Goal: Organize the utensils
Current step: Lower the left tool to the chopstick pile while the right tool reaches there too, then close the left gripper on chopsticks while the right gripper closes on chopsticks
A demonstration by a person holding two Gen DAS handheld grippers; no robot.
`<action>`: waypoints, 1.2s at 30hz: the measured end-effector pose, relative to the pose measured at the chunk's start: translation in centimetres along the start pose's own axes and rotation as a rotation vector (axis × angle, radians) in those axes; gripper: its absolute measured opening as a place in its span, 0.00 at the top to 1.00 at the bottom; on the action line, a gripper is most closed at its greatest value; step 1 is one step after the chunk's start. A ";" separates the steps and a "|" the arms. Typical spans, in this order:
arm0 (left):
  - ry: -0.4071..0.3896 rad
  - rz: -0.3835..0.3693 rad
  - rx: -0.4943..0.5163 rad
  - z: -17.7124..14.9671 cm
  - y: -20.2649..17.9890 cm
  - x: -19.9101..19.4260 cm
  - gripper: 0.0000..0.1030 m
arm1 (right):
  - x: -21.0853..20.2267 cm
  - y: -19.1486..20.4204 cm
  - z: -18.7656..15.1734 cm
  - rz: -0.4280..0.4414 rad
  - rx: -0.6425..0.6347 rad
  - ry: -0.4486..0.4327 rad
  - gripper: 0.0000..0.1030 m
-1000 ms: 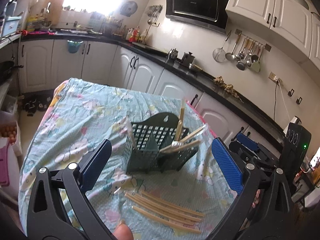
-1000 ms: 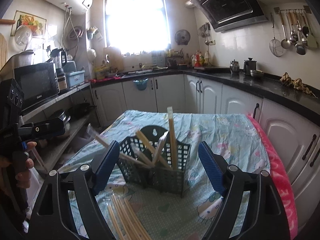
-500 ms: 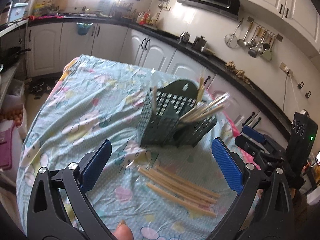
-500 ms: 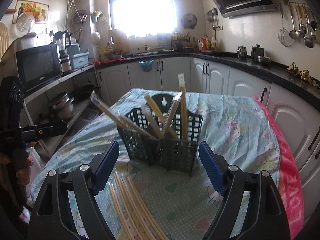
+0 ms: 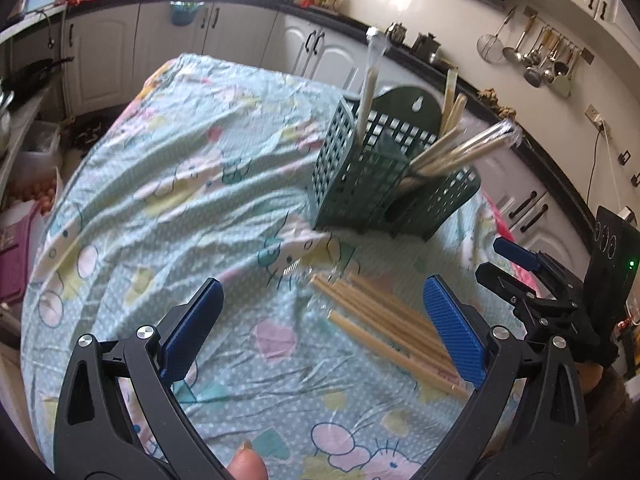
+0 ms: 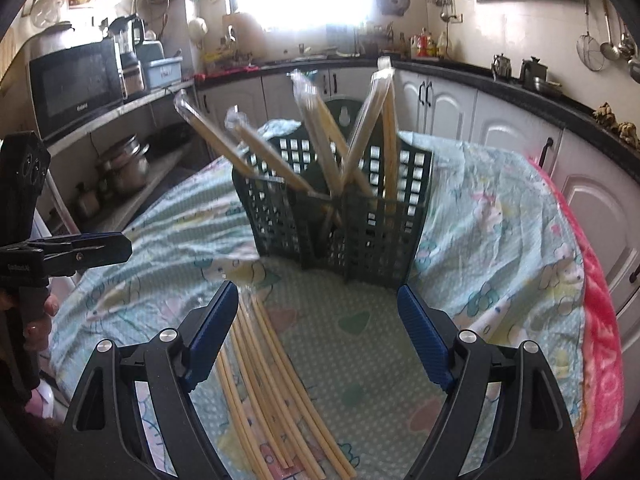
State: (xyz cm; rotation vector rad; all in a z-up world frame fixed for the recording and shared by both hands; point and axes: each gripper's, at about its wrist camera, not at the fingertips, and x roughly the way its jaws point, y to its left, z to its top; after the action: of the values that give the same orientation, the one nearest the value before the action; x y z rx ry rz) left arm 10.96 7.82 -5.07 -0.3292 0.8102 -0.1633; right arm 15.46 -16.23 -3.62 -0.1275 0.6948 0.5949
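A dark green lattice utensil holder (image 5: 376, 176) (image 6: 340, 208) stands on the cloth-covered table with several wrapped chopstick pairs (image 5: 460, 148) (image 6: 320, 136) leaning in it. Several loose chopsticks (image 5: 384, 320) (image 6: 276, 392) lie flat on the cloth in front of it. My left gripper (image 5: 324, 332) is open and empty, above the cloth just left of the loose chopsticks. My right gripper (image 6: 320, 332) is open and empty, low over the loose chopsticks, with its left finger (image 6: 212, 336) beside them. It also shows at the right of the left wrist view (image 5: 520, 276).
A light blue cartoon-print cloth (image 5: 180, 160) covers the table, with a pink towel (image 6: 600, 340) along its right edge. Kitchen counters and white cabinets (image 6: 480, 112) surround it. A shelf with a microwave (image 6: 76, 84) and pots stands to the left.
Both grippers have moved down and closer to the table and the loose chopsticks. Both stay open and empty. The holder now looks nearer in both views.
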 end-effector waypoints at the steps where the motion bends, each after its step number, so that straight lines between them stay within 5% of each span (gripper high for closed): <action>1: 0.009 0.002 -0.003 -0.2 0.1 0.2 0.10 | 0.2 0.0 -0.2 0.000 -0.002 0.008 0.23; 9: 0.083 -0.019 -0.041 -1.4 0.8 2.6 0.12 | 2.5 -0.1 -1.4 0.024 -0.020 0.103 0.25; 16: 0.172 -0.107 -0.118 -2.4 1.0 4.8 0.49 | 5.4 0.8 -1.9 0.085 -0.067 0.207 0.51; 23: 0.223 -0.156 -0.179 -2.5 1.3 6.8 0.66 | 7.8 2.0 -1.7 0.125 -0.128 0.284 0.68; 29: 0.244 -0.155 -0.217 -1.8 1.8 8.4 0.71 | 9.1 2.3 -1.5 0.138 -0.159 0.320 0.71; 36: 0.261 -0.110 -0.209 -1.3 2.3 9.4 0.88 | 10.4 2.9 -0.7 0.136 -0.192 0.348 0.71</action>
State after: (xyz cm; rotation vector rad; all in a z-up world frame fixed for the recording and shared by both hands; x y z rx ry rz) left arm 16.43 7.17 -13.12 -0.5587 1.0710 -0.2285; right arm 19.83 -9.11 -10.55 -0.3707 0.9882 0.7791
